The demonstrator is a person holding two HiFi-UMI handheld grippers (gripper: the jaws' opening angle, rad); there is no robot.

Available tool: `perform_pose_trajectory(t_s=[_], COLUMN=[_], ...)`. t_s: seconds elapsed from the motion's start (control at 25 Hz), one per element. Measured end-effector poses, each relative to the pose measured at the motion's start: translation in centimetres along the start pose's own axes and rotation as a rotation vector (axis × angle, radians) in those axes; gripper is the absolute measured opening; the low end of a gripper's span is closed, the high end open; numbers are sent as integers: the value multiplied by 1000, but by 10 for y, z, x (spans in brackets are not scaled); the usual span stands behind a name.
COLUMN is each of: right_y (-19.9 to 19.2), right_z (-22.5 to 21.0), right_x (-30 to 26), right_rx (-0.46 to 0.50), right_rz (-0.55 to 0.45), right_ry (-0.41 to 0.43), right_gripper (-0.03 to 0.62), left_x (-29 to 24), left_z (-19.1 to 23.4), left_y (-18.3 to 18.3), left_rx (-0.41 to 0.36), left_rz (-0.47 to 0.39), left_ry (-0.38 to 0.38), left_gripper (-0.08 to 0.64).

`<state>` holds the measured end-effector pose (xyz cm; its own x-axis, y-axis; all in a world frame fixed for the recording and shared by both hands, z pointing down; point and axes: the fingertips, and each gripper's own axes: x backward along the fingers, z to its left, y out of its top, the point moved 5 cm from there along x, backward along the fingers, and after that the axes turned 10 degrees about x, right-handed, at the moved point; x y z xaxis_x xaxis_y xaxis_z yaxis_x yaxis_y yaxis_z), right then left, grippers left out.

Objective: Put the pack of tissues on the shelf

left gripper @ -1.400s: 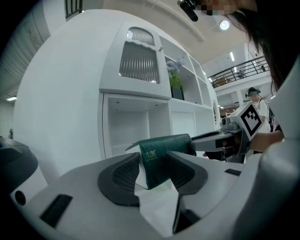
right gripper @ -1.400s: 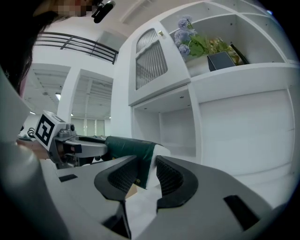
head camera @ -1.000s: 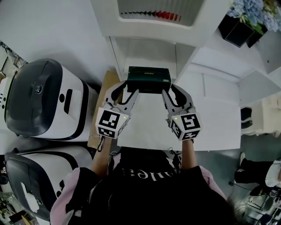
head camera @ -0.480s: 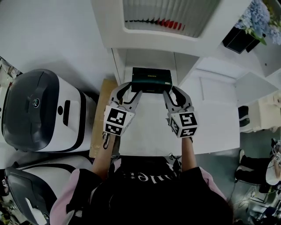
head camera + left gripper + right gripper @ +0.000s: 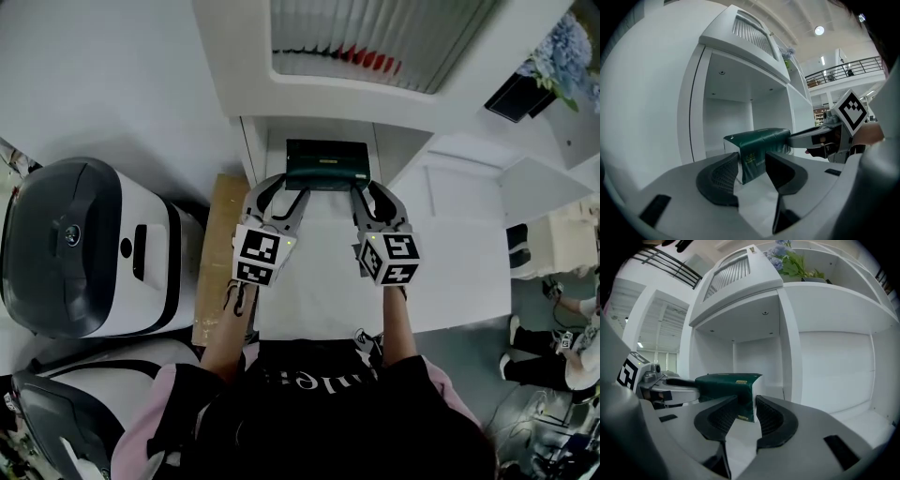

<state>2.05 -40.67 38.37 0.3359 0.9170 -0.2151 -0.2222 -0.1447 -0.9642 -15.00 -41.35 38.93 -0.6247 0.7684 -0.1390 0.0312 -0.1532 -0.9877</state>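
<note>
The dark green pack of tissues (image 5: 325, 166) hangs level between my two grippers, right at the mouth of a white shelf compartment (image 5: 323, 128). My left gripper (image 5: 292, 192) is shut on the pack's left end, and my right gripper (image 5: 362, 194) is shut on its right end. In the left gripper view the pack (image 5: 757, 143) sits between the dark pads of the left gripper (image 5: 752, 168), with the open compartment (image 5: 726, 117) behind. The right gripper view has the pack (image 5: 724, 382) pinched by the right gripper (image 5: 746, 412) before the same compartment (image 5: 757, 359).
A white top (image 5: 319, 281) lies under the grippers. Two white-and-grey machines (image 5: 84, 244) stand at the left, with a cardboard sheet (image 5: 217, 248) beside them. Red items (image 5: 370, 58) line a higher shelf. Blue flowers in a black pot (image 5: 553, 56) sit top right. A person's legs (image 5: 562, 347) show at the right.
Both grippers have carried the pack forward, from out in front of the shelf unit to the mouth of the compartment. The grip on both ends is unchanged.
</note>
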Motion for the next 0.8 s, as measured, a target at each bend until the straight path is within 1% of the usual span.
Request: perform_pose_trajectory(t_s=[0.24, 0.4, 0.52, 0.68, 0.8], right_y=[1, 0, 0, 1, 2], right_z=[-4, -6, -8, -11, -8], right_x=[-15, -21, -25, -27, -25], right_rx=[-72, -97, -120, -142, -135], right_rz=[-14, -23, -23, -12, -8], right_ry=[-40, -54, -52, -35, -3], right_gripper=[150, 150, 150, 150, 158], left_x=[-15, -23, -26, -27, -24], left_z=[6, 9, 10, 9, 13], left_y=[2, 3, 2, 2, 2], left_rx=[-15, -1, 7, 22, 82], left_rz=[16, 31, 35, 41, 23], left_ry=[55, 104, 124, 116, 91], left_gripper=[179, 179, 179, 181, 183])
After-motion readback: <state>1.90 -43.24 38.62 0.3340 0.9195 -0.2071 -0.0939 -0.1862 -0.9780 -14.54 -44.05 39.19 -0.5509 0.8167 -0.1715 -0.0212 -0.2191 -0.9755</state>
